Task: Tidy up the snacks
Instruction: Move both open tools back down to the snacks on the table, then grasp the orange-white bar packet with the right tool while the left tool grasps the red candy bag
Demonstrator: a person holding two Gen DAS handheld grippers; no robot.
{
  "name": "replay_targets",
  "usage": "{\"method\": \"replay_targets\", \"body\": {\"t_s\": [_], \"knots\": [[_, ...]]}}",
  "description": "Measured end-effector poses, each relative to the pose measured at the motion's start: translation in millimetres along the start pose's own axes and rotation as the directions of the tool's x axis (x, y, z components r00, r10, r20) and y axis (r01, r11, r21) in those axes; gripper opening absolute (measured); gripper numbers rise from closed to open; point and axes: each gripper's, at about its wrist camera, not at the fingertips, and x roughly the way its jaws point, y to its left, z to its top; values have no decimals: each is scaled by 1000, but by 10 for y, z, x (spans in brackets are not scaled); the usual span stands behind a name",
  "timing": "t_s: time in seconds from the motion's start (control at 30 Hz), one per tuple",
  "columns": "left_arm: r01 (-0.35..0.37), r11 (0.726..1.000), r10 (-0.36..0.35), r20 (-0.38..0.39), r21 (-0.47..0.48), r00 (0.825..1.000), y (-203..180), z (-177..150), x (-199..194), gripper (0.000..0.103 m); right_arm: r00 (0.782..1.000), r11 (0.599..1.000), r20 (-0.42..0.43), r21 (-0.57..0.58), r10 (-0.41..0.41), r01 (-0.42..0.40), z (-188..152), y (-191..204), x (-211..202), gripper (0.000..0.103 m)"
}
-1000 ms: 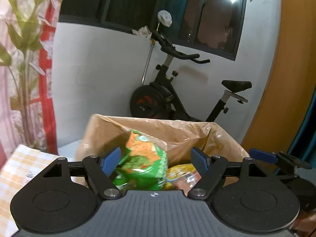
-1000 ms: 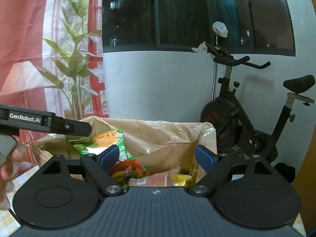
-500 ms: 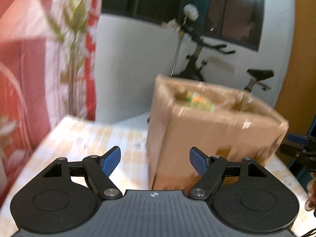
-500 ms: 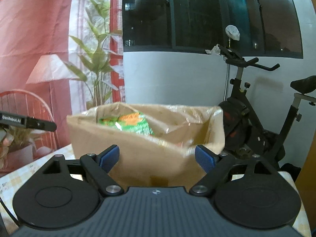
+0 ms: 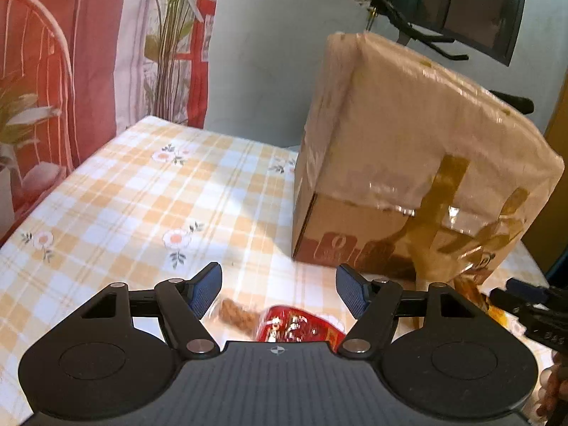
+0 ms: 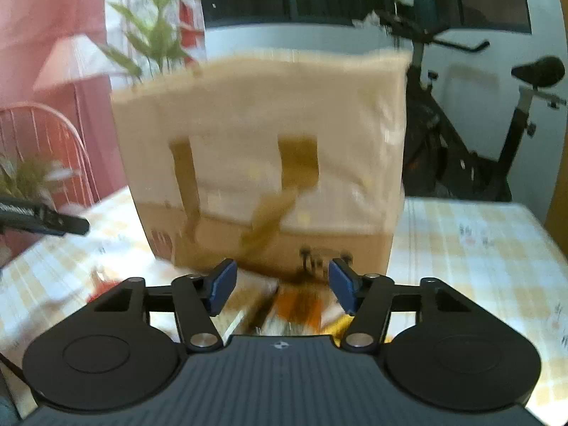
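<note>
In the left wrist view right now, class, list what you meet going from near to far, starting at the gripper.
Left gripper → red snack packet → cardboard box on the checked tablecloth → white wall → dark window.

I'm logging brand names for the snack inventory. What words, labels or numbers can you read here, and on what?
Nothing reads clearly.
Cardboard box: red print along the bottom edge, too blurred to read.
Red snack packet: printed pattern, too small and blurred.
Left hand-held gripper, seen from the right wrist: white lettering on its side, cut off and blurred.
Orange snack packet: motion-blurred, no legible text.
</note>
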Motion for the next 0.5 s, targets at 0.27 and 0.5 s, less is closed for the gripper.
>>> {"method": "replay_targets", "body": {"t_s": [0.27,0.5], "knots": [[-9,1000,9,-50,-10,999,-102,-197,36,71,993,999,-118,27,-25,28,-245,9,291,55],[-35,999,33,-109,-16,994,-93,-387,94,67,988,998,-141,-30,-61,58,-350,84,381,52]]}}
